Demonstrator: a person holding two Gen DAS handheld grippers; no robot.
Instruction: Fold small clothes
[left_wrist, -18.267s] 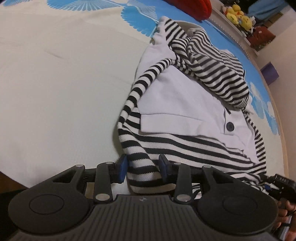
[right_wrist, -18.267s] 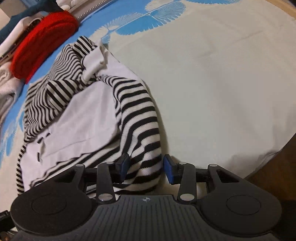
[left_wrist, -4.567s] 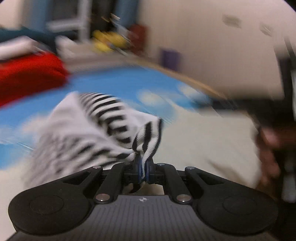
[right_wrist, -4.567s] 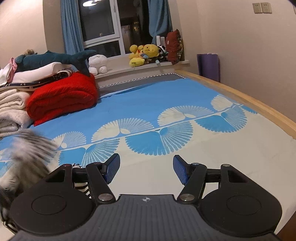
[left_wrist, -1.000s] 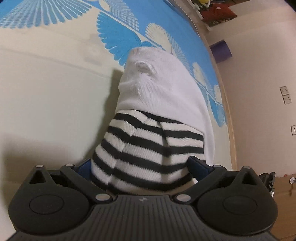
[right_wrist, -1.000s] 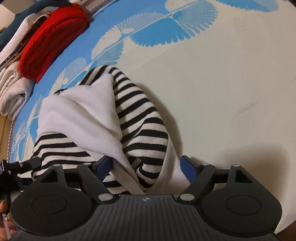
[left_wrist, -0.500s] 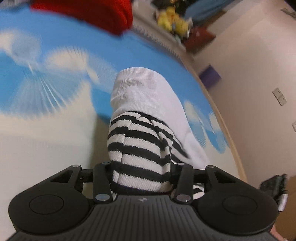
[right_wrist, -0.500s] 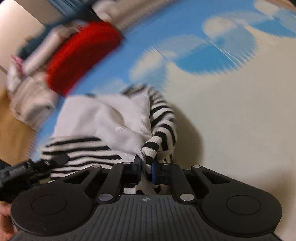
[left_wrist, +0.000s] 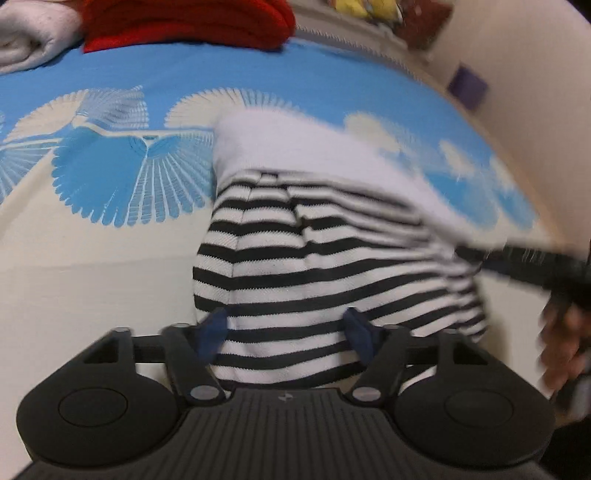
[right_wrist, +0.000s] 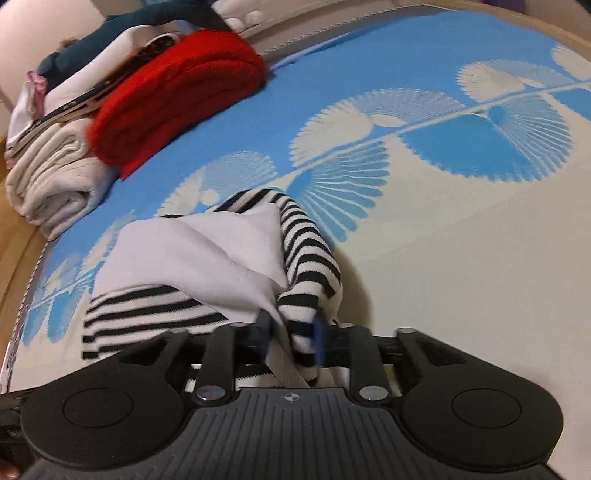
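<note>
A small black-and-white striped garment with a plain white panel (left_wrist: 317, 236) lies folded in a bundle on the bed. My left gripper (left_wrist: 286, 334) is open, its blue-padded fingers straddling the near striped edge. In the right wrist view the same garment (right_wrist: 207, 266) shows its white panel on top. My right gripper (right_wrist: 290, 338) has its fingers partly apart around a bunched striped fold at the bundle's near right corner. The right gripper and hand show blurred at the right edge of the left wrist view (left_wrist: 546, 269).
The bed cover (right_wrist: 480, 258) is cream with blue fan prints. A red folded blanket (right_wrist: 173, 92) and stacked white towels (right_wrist: 51, 181) lie at the far left. A wooden bed edge (right_wrist: 11, 258) runs along the left. Plush toys (left_wrist: 365, 9) sit on the far sill.
My left gripper has opened wider around the striped edge. My right gripper, shut on the striped fold half a second ago, has loosened. Both views have swung across the bed.
</note>
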